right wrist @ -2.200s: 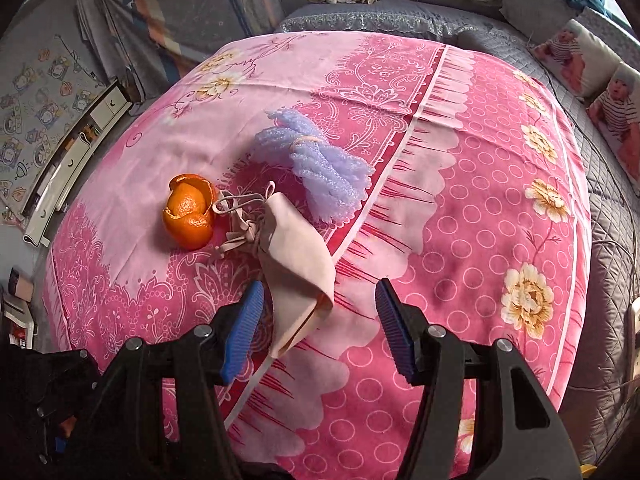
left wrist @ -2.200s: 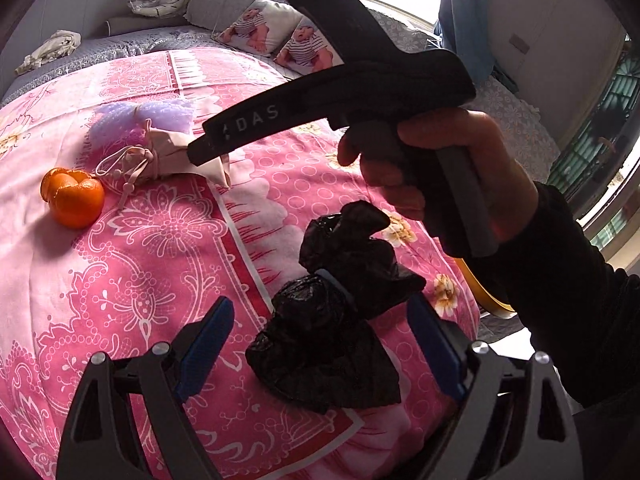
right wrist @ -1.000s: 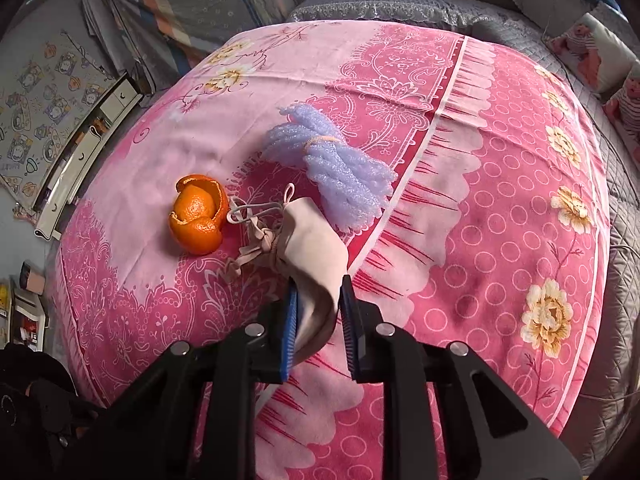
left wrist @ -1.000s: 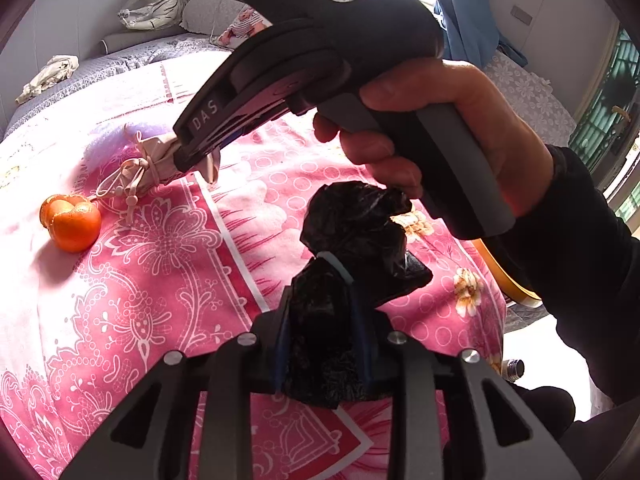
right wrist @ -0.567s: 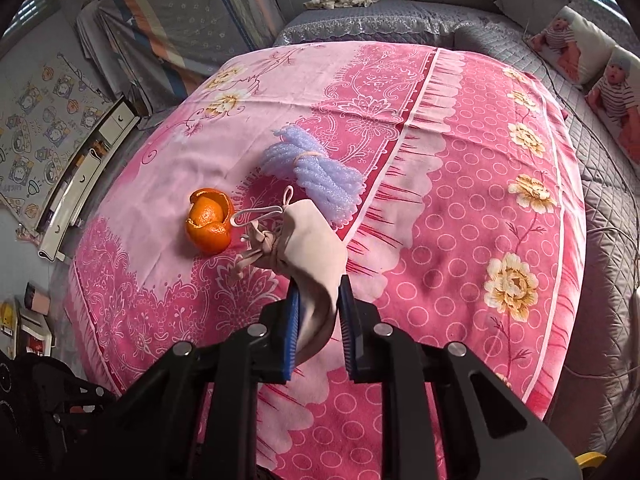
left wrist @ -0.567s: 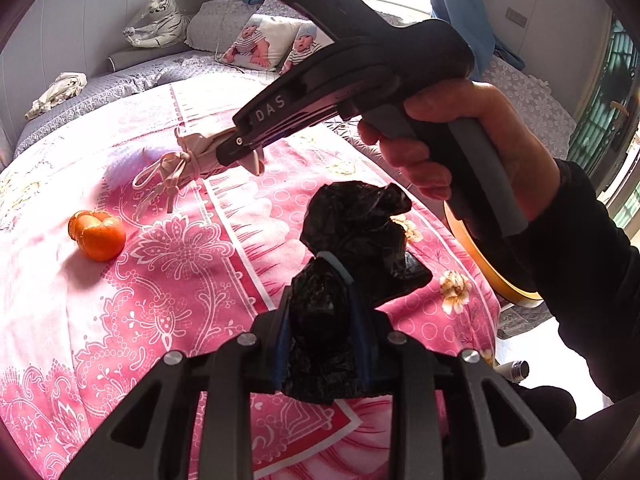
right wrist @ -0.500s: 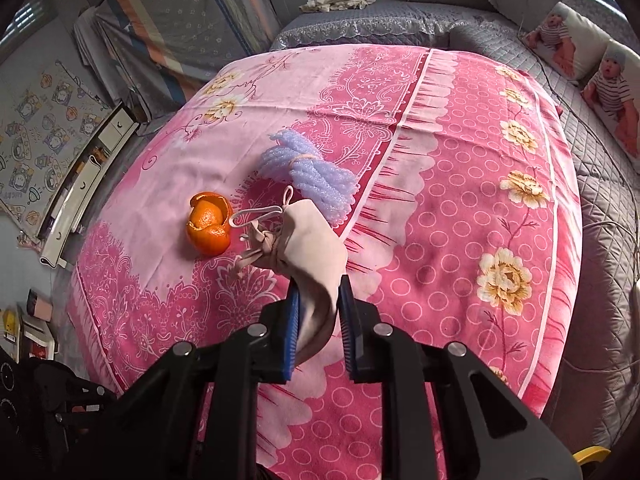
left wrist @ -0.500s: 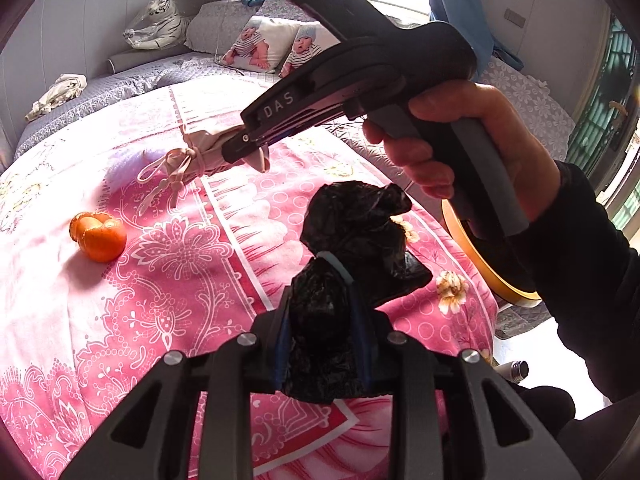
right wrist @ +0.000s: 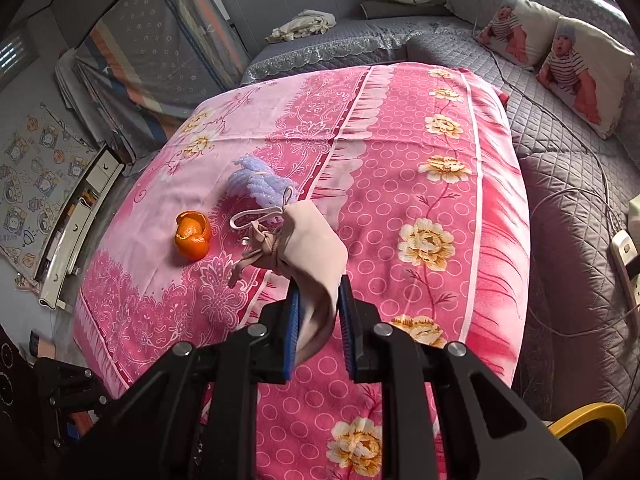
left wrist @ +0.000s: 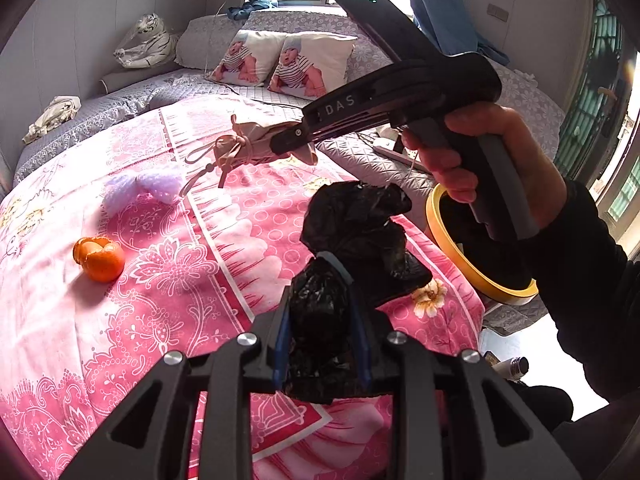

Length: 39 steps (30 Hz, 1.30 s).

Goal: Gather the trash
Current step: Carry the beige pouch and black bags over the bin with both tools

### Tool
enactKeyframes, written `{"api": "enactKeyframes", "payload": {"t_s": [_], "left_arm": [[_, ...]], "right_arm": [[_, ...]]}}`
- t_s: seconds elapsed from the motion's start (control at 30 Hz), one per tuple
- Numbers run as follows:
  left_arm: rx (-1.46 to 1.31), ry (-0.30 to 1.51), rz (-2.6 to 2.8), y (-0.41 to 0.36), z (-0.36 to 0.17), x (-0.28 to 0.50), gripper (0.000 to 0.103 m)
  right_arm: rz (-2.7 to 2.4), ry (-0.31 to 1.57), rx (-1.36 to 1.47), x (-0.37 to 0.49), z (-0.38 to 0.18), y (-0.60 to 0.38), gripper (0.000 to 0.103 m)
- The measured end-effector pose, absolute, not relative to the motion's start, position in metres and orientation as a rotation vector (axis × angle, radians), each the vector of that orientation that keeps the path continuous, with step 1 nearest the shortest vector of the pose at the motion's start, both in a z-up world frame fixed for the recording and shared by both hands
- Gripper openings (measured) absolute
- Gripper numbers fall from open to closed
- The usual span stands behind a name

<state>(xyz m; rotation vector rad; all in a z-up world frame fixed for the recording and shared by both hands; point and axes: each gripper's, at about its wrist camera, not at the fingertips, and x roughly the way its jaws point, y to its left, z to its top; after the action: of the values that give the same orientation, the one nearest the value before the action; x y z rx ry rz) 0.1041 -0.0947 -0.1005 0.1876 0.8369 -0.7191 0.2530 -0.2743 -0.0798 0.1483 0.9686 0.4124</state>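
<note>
My left gripper (left wrist: 320, 332) is shut on a crumpled black plastic bag (left wrist: 352, 232) and holds it above the pink bedspread. My right gripper (right wrist: 319, 320) is shut on a beige drawstring pouch (right wrist: 308, 240), lifted clear of the bed; it also shows in the left wrist view (left wrist: 248, 146), hanging from the right gripper's tip. An orange peel (left wrist: 100, 258) and a bundle of lilac foam netting (left wrist: 140, 186) lie on the bedspread; both also show in the right wrist view, the peel (right wrist: 192, 236) and the netting (right wrist: 260, 184).
A bin with a yellow rim (left wrist: 476, 248) stands on the floor at the bed's right side, under the right hand. The pink bedspread (right wrist: 400, 184) covers a grey quilted bed with baby-print pillows (left wrist: 280, 60). A power strip (right wrist: 626, 256) and cables lie on the quilt.
My right gripper has lifted the beige pouch higher and carried it to the right, away from the peel and netting. My left gripper keeps its hold on the black bag.
</note>
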Motion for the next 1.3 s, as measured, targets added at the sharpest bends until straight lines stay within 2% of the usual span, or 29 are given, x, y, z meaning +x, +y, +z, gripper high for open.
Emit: {"api": "enactKeyframes", "payload": {"t_s": [1.3], "left_arm": [[0.395,0.780,-0.977,-0.223,-0.083,0.077,0.025]], "right_arm": [[0.031,0.796,0.394,0.119,-0.070,-0.479,0.017]]}}
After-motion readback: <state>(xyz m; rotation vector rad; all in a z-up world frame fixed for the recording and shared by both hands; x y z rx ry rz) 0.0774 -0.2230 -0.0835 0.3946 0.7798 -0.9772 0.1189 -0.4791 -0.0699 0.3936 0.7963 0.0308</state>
